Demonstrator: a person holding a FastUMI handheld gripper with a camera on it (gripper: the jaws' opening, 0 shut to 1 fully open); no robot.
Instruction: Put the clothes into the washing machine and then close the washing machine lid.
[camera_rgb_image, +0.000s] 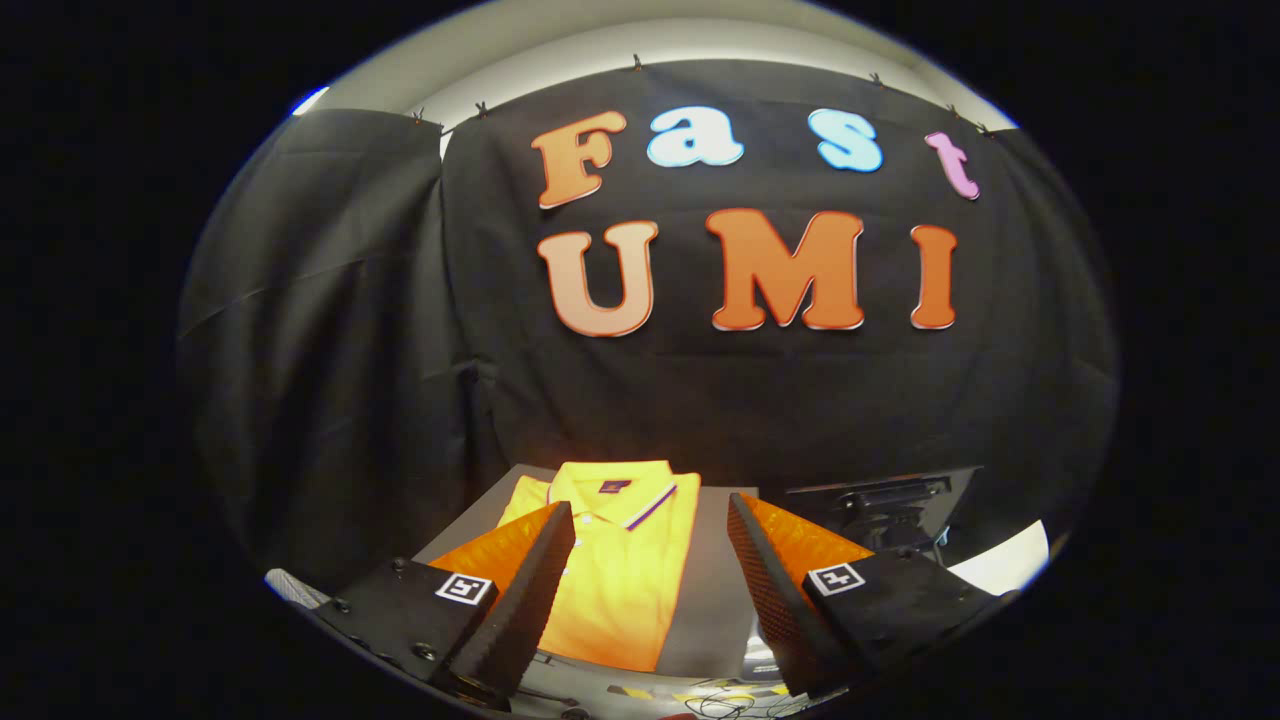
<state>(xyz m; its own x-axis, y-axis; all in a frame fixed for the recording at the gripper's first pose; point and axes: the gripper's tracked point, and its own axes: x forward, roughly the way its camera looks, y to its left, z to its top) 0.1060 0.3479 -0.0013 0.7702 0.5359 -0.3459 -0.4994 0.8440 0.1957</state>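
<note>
The claw (650, 590) stands wide open, holding nothing and touching nothing. Its two fingers (520, 600) straddle the view of a folded yellow shirt (615, 570), which lies flat on the grey worktop (715, 600) below and just ahead, collar toward the wall. Beyond the right finger sits a dark machine part (890, 500), possibly the washing machine, though too little shows to say. The risk, as I judge it: closing on the top layer alone would let the shirt unfold and trail, snagging on the worktop edge.
</note>
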